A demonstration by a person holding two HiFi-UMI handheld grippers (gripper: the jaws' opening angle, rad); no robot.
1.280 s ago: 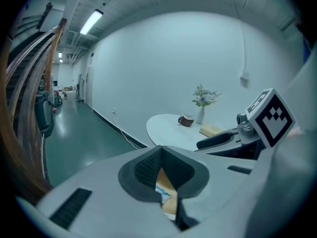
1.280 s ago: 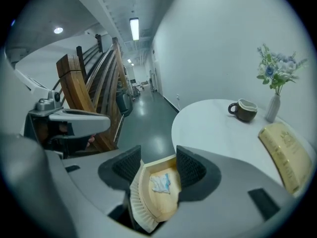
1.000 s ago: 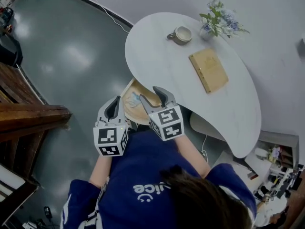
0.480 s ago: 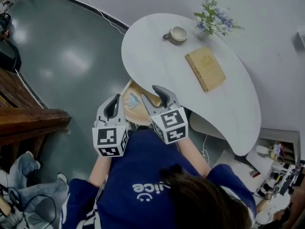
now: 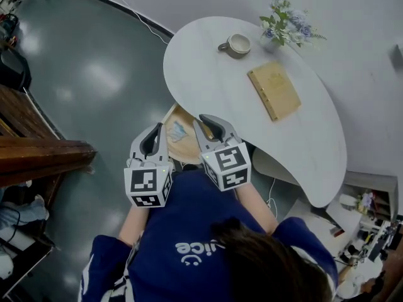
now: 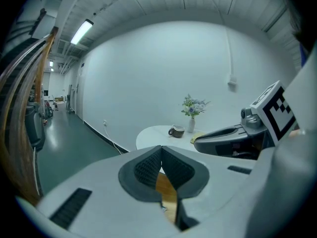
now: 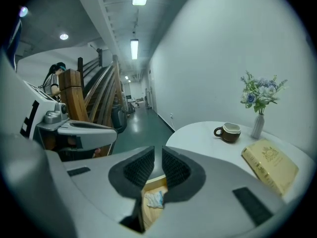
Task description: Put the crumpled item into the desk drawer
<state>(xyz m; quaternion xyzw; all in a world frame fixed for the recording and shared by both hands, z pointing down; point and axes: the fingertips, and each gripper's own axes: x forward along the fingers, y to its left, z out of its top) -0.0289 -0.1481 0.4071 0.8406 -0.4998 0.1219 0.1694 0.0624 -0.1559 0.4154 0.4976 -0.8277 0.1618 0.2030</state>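
Observation:
The crumpled item (image 5: 178, 131), a white and pale-blue wad, lies inside the open wooden drawer (image 5: 191, 148) under the near edge of the white desk (image 5: 214, 74). In the right gripper view the wad (image 7: 154, 199) shows below the jaws, on the drawer's floor (image 7: 148, 216). My right gripper (image 5: 205, 122) hangs above the drawer. Its jaws have just been closing and stand a narrow slit apart, with nothing between them (image 7: 158, 155). To its left my left gripper (image 5: 156, 131) hovers over the drawer's left edge, pads together and empty (image 6: 161, 151).
On the desk stand a brown mug (image 5: 239, 44), a vase of flowers (image 5: 286, 27) and a tan book (image 5: 276, 92). Dark wooden stairs (image 5: 38, 156) rise at the left. Grey floor (image 5: 94, 74) lies beyond the desk. The person's blue top fills the foreground.
The right gripper's jaws have gone from wide apart to nearly together, empty. The crumpled wad stays in the drawer. The left gripper has hardly moved.

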